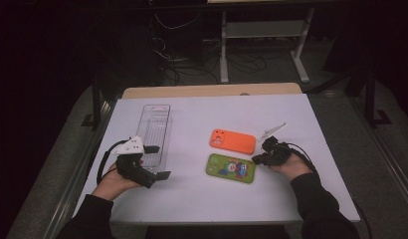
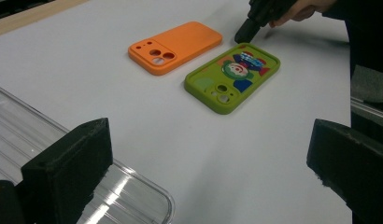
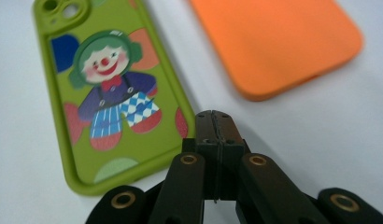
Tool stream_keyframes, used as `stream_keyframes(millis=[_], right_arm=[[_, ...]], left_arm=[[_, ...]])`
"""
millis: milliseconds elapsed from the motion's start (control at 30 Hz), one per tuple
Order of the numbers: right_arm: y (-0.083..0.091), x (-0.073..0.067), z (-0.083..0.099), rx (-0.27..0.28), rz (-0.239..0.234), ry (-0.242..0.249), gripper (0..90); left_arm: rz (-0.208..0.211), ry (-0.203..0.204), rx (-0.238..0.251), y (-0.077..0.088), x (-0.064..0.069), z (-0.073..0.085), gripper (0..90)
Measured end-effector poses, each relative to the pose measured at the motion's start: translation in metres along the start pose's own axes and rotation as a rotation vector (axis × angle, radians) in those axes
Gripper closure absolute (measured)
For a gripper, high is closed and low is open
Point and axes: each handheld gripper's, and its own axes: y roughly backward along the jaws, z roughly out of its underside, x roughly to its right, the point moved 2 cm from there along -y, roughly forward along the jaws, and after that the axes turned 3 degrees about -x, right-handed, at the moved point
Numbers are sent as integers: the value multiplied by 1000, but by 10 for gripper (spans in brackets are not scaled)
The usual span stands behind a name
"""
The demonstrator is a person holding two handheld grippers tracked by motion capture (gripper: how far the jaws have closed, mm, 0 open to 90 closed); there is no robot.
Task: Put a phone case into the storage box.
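High view: right hand-held gripper (image 1: 258,158), jaws closed and empty, rests beside the green phone case (image 1: 231,168) on the white worktop (image 1: 192,199). Left hand-held gripper (image 1: 159,162) gapes empty by clear tray (image 1: 154,130). Grasping likely needs reopening.

The green phone case (image 3: 110,93) is lime, printed with a clown: green hair, red nose and bow tie, purple top, blue-and-white checked and striped trousers, with coral, navy and pale green patches around it. The orange phone case (image 3: 278,42) is plain orange (no print at all). The counter (image 1: 202,194) is white. The tray (image 1: 154,132) is clear plastic, ribbed. The right gripper (image 3: 216,126) is black with brass-coloured rivets.
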Motion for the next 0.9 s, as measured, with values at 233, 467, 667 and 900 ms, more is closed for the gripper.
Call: stream_keyframes(millis=[233, 467, 667, 900], right_arm=[[-2, -18, 1, -38, -37, 80, 886], [-3, -29, 1, -63, -67, 119, 886], [7, -31, 0, 0, 16, 104, 780], [25, -38, 9, 87, 50, 49, 503]], left_arm=[[3, -6, 0, -1, 0, 0, 0], [6, -8, -2, -1, 0, 0, 0], [9, -13, -5, -2, 1, 0, 0], [8, -14, -3, -2, 1, 0, 0]])
